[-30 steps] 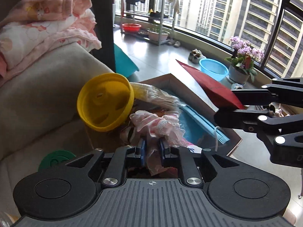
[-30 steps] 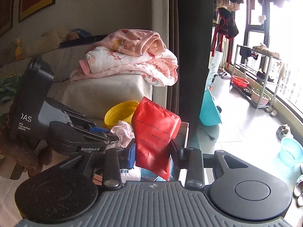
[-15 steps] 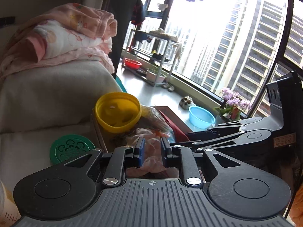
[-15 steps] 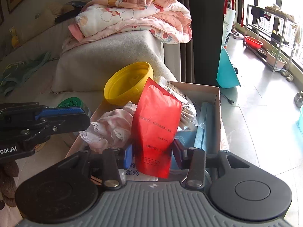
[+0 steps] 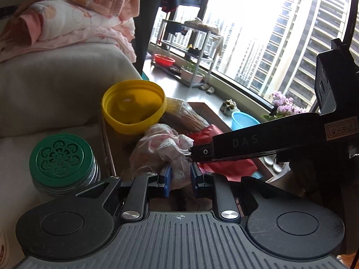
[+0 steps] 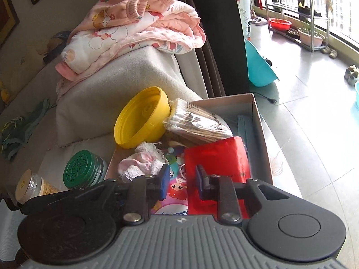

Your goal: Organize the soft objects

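A pink lacy cloth (image 5: pixel 161 148) sits bunched at the near left of the cardboard box (image 6: pixel 260 121); it also shows in the right wrist view (image 6: pixel 143 163). My left gripper (image 5: pixel 179 179) is shut on the cloth's near end. A red pouch (image 6: pixel 217 159) lies in the box to the cloth's right, also seen in the left wrist view (image 5: pixel 224 165). My right gripper (image 6: pixel 181 183) is open just above the box, its right finger over the pouch, holding nothing.
A yellow lid (image 6: pixel 141 118) leans at the box's far left, beside a clear bag of sticks (image 6: pixel 197 123). A green-lidded jar (image 6: pixel 83 170) and another jar (image 6: pixel 31 186) stand left of the box. Folded pink bedding (image 6: pixel 134 27) tops the sofa arm.
My right gripper opened and let go of the red pouch, which now lies in the box. My left gripper stayed shut on the pink cloth and drew back toward the box's near left.
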Motion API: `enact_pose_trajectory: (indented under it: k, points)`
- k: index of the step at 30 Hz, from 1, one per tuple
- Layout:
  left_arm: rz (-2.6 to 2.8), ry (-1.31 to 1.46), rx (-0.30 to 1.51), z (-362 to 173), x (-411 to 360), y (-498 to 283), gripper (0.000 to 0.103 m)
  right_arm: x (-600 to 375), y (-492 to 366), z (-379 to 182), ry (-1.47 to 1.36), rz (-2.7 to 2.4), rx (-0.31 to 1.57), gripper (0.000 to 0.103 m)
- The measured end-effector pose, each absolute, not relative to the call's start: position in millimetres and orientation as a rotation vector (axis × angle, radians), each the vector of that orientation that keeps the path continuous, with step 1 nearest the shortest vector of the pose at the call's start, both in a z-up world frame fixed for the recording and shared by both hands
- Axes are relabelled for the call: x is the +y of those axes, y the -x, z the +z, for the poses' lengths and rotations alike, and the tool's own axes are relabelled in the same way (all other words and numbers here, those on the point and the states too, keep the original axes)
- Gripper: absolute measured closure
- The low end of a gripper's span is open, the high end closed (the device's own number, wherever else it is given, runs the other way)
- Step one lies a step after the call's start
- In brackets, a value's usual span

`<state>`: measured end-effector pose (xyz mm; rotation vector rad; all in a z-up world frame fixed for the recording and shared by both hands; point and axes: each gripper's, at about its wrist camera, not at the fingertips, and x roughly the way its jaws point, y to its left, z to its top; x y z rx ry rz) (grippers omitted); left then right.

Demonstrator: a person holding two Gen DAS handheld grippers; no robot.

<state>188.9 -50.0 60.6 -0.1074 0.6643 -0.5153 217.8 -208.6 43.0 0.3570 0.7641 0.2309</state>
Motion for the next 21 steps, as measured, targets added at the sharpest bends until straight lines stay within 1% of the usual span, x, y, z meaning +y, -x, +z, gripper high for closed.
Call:
enact_pose_trajectory:
  k: [3,8,9,10,11,12,13,16,21]
  points:
    - [-0.514,0.098,0.635,70,-35,-166,0.083,-208,-204,44,-0.360,0.226,0.742,0.079]
    - [-0.449,0.078,0.627,82,4,-115,0.083,-195,-152,73,-0.267,0.217,0.590,0.077]
    - [-0.435,0.067,0.634,82,12,-104,0.083,-191,-139,80,-0.241,0.218,0.558,0.072]
    - [-0.416,0.049,0.643,81,19,-92,0.083,-187,-126,85,-0.216,0.218,0.527,0.061]
    - [-0.394,0.022,0.658,79,26,-79,0.083,-182,-109,90,-0.193,0.220,0.492,0.055]
    - [-0.376,-0.003,0.671,77,31,-71,0.083,-177,-96,91,-0.178,0.221,0.469,0.046]
    - [-0.338,-0.050,0.693,72,37,-57,0.083,-171,-83,91,-0.162,0.222,0.458,0.043]
    - [-0.233,-0.130,0.741,54,52,-26,0.083,-152,-56,78,-0.111,0.224,0.481,0.039]
    - [-0.143,-0.076,0.788,22,74,-6,0.083,-118,-40,27,-0.035,0.220,0.576,0.038]
